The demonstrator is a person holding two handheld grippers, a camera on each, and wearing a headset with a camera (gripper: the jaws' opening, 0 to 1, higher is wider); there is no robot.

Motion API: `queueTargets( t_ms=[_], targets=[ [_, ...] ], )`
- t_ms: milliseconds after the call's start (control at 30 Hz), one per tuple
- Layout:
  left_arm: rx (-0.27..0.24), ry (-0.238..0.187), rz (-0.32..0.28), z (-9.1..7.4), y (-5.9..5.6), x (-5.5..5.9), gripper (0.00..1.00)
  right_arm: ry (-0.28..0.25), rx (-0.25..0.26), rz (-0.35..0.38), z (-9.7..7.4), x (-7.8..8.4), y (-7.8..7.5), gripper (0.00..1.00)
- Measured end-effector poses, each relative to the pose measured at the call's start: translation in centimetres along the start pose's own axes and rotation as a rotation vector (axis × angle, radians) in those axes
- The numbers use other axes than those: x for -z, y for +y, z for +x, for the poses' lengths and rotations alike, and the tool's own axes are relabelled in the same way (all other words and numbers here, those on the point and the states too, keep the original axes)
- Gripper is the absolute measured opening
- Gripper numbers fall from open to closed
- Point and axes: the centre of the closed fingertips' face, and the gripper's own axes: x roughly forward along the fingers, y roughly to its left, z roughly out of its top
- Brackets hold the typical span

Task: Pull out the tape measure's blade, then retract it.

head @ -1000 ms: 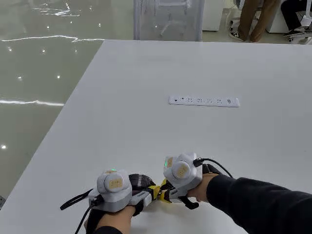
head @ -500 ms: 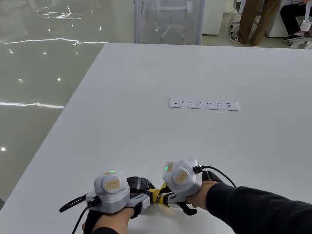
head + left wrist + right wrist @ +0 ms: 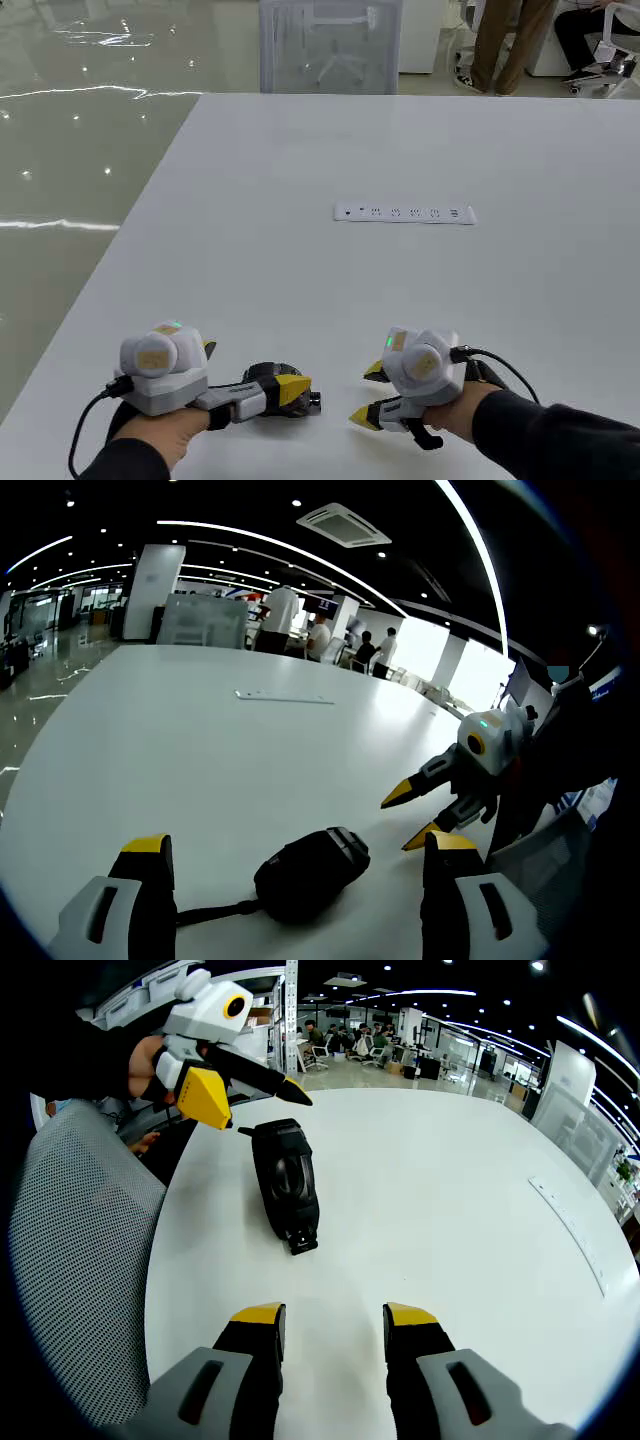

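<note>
Nearest to the person, the tape (image 3: 288,1185) lies flat on the white table (image 3: 300,250), close to the near edge. The left gripper (image 3: 298,843) is low at the table with its jaws wide apart, one on each side of the tape and touching it on neither side. The strap (image 3: 210,915) of the tape runs back toward this gripper. I judge that this placing lets the left jaws close on the body and keep it in place. At this moment they clamp nothing.

The right gripper (image 3: 334,1313) stands a little apart from the tape. Its jaws are also apart and empty, and it looks straight at the narrow end with the small tab (image 3: 298,1243). Probably the blade comes out there, so this side is good for pulling. No blade is seen outside the body. Either the pull is not begun or the blade is already back inside; the pictures cannot say which.

Farther, in the middle of the table, a power strip (image 3: 404,213) lies well apart from the work. Beyond the far edge stands a chair (image 3: 335,50).
</note>
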Motion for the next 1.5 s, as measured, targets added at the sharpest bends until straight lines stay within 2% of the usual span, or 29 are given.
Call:
queueTargets(
  t_ms=[33, 67, 100, 167, 200, 267, 367, 467, 500, 533, 567, 600, 667, 733, 833, 900, 1000, 1167, 1267, 1367, 1500],
  targets=[
    [-0.003, 0.011, 0.005, -0.2, 0.4, 0.4, 1.0, -0.014, 0.013, 0.012, -0.6, 0.1, -0.2, 0.37],
    [-0.009, 0.05, 0.019, -0.6, 0.9, 1.5, 1.0, -0.041, 0.039, 0.03, -1.6, 0.1, -0.7, 0.39],
    [0.013, 0.078, 0.03, -0.8, 0.9, 2.2, 1.0, -0.049, 0.05, 0.04, -2.3, 0.3, -0.9, 0.4],
    [0.012, 0.068, 0.052, -1.1, 1.3, 2.6, 1.0, -0.064, 0.071, 0.056, -3.6, 0.8, -1.3, 0.43],
    [0.015, 0.057, 0.067, -1.6, 1.4, 2.8, 1.0, -0.079, 0.099, 0.059, -4.7, 1.2, -1.6, 0.45],
    [0.019, 0.047, 0.076, -2.2, 1.7, 2.9, 1.0, -0.1, 0.124, 0.088, -6.1, 2.2, -1.8, 0.47],
    [0.023, 0.008, 0.099, -2.9, 2.1, 2.5, 1.0, -0.121, 0.163, 0.137, -8.2, 3.8, -1.9, 0.54],
    [0.033, -0.002, 0.112, -3.6, 2.2, 2.4, 1.0, -0.136, 0.195, 0.174, -10.0, 5.3, -1.6, 0.59],
    [0.041, -0.002, 0.124, -3.7, 2.1, 2.4, 1.0, -0.141, 0.204, 0.183, -10.4, 5.6, -1.6, 0.62],
    [0.088, 0.006, 0.147, -4.0, 1.3, 2.5, 1.0, -0.144, 0.212, 0.192, -11.1, 6.3, -1.3, 0.64],
    [0.103, 0.025, 0.164, -4.2, 1.0, 2.7, 1.0, -0.145, 0.22, 0.198, -11.4, 6.7, -1.2, 0.66],
    [0.08, 0.034, 0.192, -4.6, 1.2, 2.5, 1.0, -0.143, 0.23, 0.218, -12.0, 7.3, -0.9, 0.69],
    [0.078, -0.015, 0.222, -5.2, 1.2, 1.4, 1.0, -0.14, 0.24, 0.226, -13.0, 8.2, -0.4, 0.72],
    [0.076, -0.03, 0.226, -5.6, 1.4, 1.1, 1.0, -0.142, 0.257, 0.232, -13.9, 8.8, -0.2, 0.75],
    [0.059, -0.012, 0.239, -6.2, 1.9, 1.5, 1.0, -0.144, 0.28, 0.265, -15.5, 10.1, -0.4, 0.79],
    [0.062, -0.015, 0.24, -6.5, 2.1, 1.8, 1.0, -0.136, 0.296, 0.306, -16.4, 11.1, -0.9, 0.81],
    [0.054, -0.007, 0.209, -6.8, 2.6, 2.5, 1.0, -0.126, 0.313, 0.318, -17.8, 11.9, -1.5, 0.86],
    [0.065, 0.003, 0.2, -6.7, 2.6, 3.3, 1.0, -0.111, 0.326, 0.303, -19.0, 12.4, -1.8, 0.94],
    [0.047, 0.02, 0.234, -6.7, 2.7, 3.6, 1.0, -0.121, 0.324, 0.31, -19.0, 12.6, -1.8, 1.0],
    [0.065, 0.007, 0.208, -7.0, 2.3, 3.2, 1.0, -0.111, 0.319, 0.303, -18.7, 12.5, -1.7, 1.0],
    [0.076, 0.002, 0.229, -7.2, 2.2, 2.9, 1.0, -0.097, 0.3, 0.272, -18.6, 12.4, -1.4, 1.0]
  ],
)
